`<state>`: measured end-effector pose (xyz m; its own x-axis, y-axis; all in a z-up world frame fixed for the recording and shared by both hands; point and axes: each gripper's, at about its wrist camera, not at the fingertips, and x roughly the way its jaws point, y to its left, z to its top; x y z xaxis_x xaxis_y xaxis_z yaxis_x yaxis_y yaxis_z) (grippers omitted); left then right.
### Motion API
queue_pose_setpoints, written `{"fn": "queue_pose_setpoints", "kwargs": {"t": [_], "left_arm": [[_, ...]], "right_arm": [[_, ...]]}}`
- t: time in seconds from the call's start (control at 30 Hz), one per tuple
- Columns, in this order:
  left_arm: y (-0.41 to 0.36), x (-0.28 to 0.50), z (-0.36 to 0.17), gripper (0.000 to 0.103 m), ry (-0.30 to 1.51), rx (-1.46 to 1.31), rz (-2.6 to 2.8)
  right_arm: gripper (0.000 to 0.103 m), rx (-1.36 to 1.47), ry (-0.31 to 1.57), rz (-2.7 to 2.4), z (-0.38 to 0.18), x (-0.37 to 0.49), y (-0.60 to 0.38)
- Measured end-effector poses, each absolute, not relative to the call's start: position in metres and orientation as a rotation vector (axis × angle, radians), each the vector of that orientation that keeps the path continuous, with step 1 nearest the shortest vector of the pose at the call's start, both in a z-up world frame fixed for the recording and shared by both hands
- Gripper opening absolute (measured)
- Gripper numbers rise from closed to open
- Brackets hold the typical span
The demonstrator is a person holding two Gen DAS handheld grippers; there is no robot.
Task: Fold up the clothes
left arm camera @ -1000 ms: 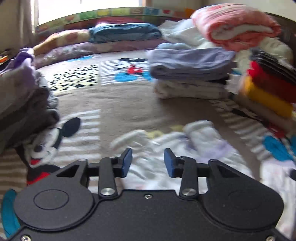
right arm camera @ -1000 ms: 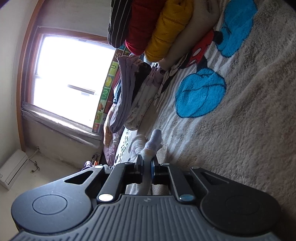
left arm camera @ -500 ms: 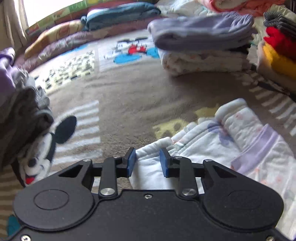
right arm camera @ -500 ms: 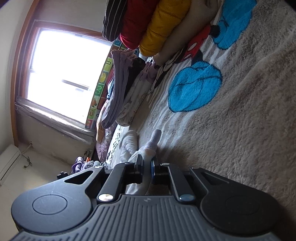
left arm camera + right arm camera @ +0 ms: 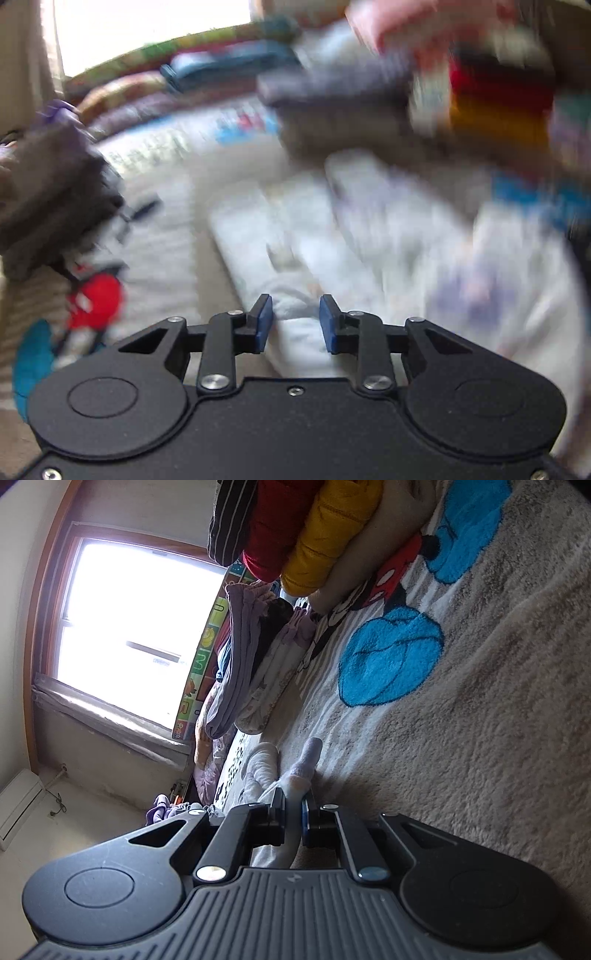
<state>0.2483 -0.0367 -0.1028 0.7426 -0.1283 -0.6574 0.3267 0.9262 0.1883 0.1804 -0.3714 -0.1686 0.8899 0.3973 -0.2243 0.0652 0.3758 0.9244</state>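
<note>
A white garment with pale purple print (image 5: pixel 388 240) lies spread on the beige Mickey Mouse blanket (image 5: pixel 177 206); the left wrist view is motion-blurred. My left gripper (image 5: pixel 295 321) hangs over its near edge, jaws apart with white cloth between the blue pads (image 5: pixel 264 321), not clamped. My right gripper (image 5: pixel 293 805) is shut on the same white garment (image 5: pixel 295 775), whose cuff lies on the blanket (image 5: pixel 480 738) just ahead of the jaws.
A stack of folded purple and white clothes (image 5: pixel 332 88) sits ahead, also in the right wrist view (image 5: pixel 240 672). Red and yellow padded jackets (image 5: pixel 314 528) are piled to the right. A grey clothes heap (image 5: pixel 48 192) lies left. A window (image 5: pixel 129 627) is behind.
My left gripper has swung over the garment's edge and its jaws have opened slightly wider than half a second ago. My right gripper stays shut on the cloth and has barely shifted.
</note>
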Motion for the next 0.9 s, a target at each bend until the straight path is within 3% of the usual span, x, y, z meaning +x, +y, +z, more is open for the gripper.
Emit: {"fn": "queue_pose_setpoints", "kwargs": {"t": [0.13,0.33,0.47,0.6,0.9], "left_arm": [[-0.029,0.238,-0.085,0.025,0.662,0.233,-0.249],[-0.001,0.161,-0.048,0.025,0.564,0.079,-0.267],[-0.011,0.125,-0.057,0.025,0.539,0.07,-0.368],[-0.011,0.139,-0.111,0.026,0.637,0.059,-0.465],[0.032,0.125,-0.066,0.029,0.526,-0.057,-0.451]], "right_arm": [[0.01,1.14,0.444,0.225,-0.168,0.181,-0.367],[0.01,1.118,0.427,0.233,-0.168,0.181,-0.365],[0.01,1.092,0.416,0.24,-0.168,0.18,-0.363],[0.01,1.051,0.384,0.251,-0.168,0.177,-0.36],[0.017,1.073,0.378,0.306,-0.17,0.177,-0.363]]}}
